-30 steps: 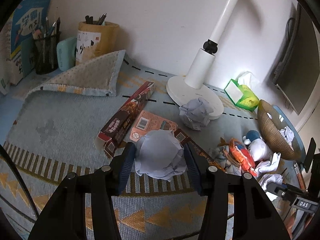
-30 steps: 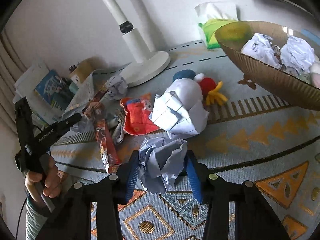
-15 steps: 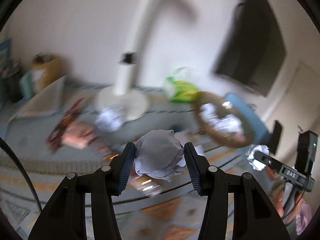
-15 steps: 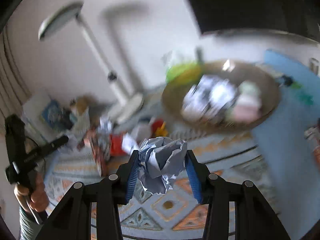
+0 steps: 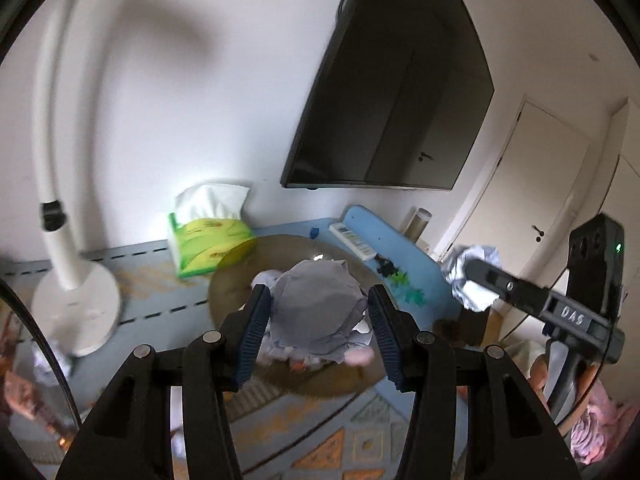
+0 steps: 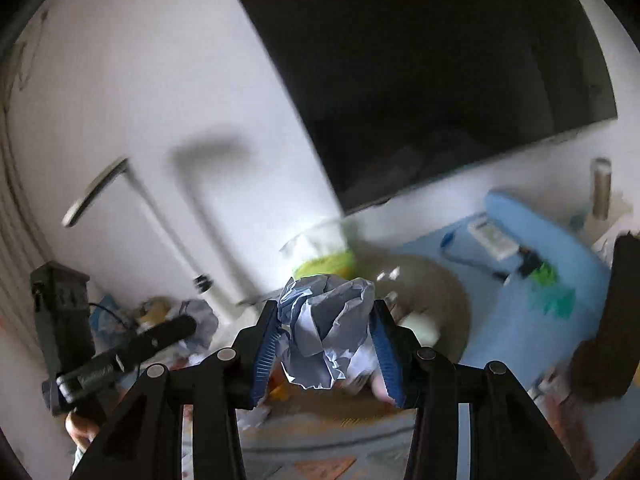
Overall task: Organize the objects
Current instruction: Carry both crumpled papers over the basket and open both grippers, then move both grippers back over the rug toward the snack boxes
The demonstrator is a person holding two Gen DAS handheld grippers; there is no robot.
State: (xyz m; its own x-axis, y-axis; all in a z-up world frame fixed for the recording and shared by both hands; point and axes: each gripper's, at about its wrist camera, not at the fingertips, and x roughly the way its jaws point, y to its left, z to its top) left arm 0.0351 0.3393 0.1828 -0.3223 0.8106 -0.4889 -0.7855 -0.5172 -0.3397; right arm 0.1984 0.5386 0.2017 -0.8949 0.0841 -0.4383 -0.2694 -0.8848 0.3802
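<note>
Now two grippers, left gripper and right gripper, each clench one paper ball above one bowl.

Two tools, two held paper balls, one bowl, one tissue box, one lamp.

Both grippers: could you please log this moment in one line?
left gripper: holds paper ball | right gripper: holds paper wad | basket: ahead
</note>
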